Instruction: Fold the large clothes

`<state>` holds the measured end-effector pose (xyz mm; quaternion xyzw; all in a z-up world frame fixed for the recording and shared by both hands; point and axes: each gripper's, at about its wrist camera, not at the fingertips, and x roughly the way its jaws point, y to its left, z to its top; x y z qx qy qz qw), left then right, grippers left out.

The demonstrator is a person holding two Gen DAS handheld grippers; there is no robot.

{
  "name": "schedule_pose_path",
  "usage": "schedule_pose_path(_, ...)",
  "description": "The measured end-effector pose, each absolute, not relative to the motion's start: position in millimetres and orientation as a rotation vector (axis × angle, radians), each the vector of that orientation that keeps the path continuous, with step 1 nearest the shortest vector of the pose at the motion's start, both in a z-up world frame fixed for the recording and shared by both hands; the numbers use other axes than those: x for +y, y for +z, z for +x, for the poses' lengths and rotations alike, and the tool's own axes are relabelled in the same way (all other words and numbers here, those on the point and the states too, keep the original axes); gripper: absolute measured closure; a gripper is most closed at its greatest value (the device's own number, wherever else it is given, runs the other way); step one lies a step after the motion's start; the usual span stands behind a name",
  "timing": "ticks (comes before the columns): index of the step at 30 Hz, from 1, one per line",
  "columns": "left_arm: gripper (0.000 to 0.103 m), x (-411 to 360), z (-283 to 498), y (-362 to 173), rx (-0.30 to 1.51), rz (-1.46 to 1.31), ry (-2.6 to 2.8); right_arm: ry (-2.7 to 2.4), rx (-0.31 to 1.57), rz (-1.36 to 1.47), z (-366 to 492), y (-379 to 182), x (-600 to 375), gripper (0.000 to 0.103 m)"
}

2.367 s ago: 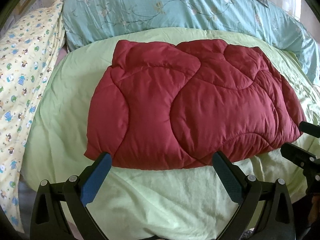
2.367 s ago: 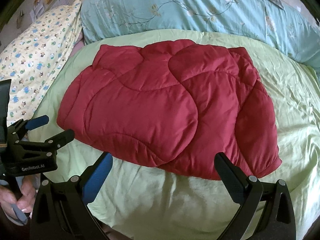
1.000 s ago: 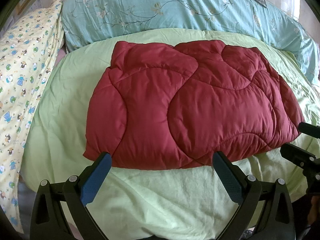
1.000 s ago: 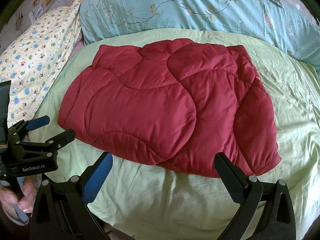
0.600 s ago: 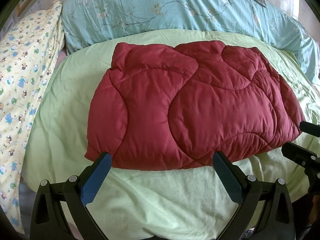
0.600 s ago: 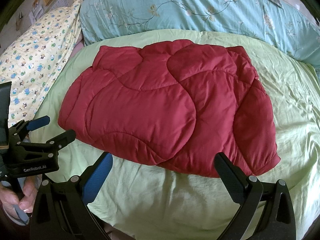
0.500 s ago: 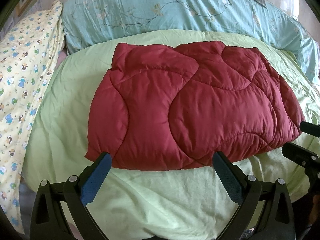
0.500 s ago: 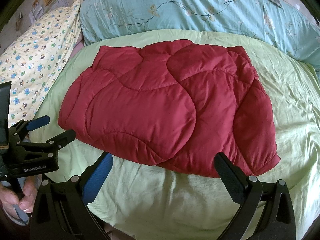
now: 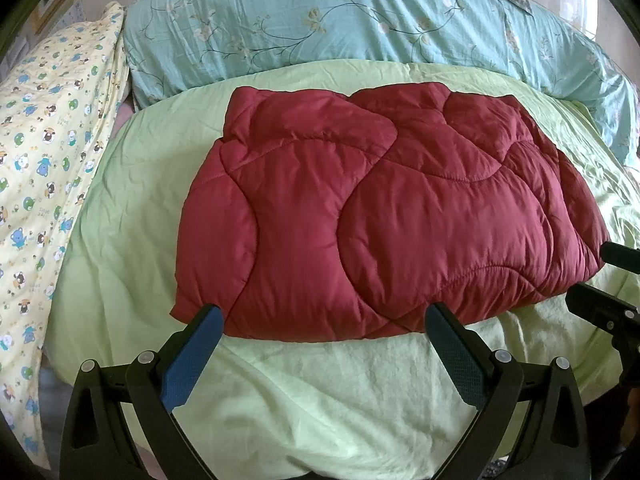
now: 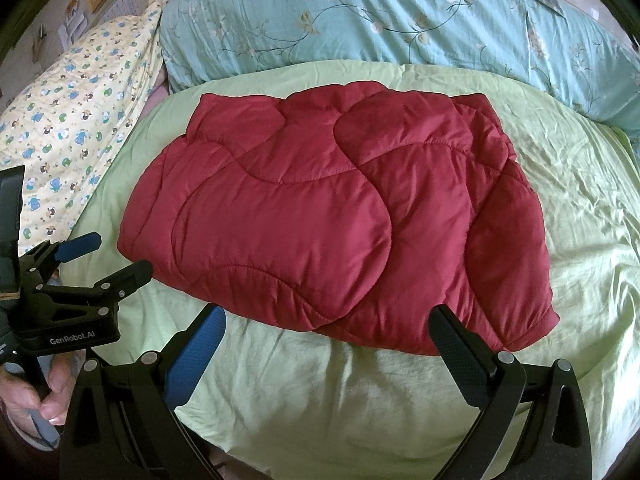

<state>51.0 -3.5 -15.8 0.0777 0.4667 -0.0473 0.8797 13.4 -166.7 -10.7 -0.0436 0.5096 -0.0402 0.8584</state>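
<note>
Folded red quilted jacket (image 9: 384, 216) lies on the bed's green sheet (image 9: 320, 400). Both hand-held grippers, left (image 9: 320, 322) and right (image 10: 326, 322), gape, empty. Only the right view shows the person's hand (image 10: 28, 400).

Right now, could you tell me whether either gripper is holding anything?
Nothing is held: left gripper and right gripper are open, short of the red quilted jacket.
</note>
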Motion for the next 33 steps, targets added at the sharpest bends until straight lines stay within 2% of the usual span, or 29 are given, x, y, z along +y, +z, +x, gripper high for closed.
schedule_pose_path(33,0.001,-2.2,58.3,-17.4,0.982,0.140,-0.115,-0.096,1.071,-0.076,17.1,-9.5,-168.9,0.001)
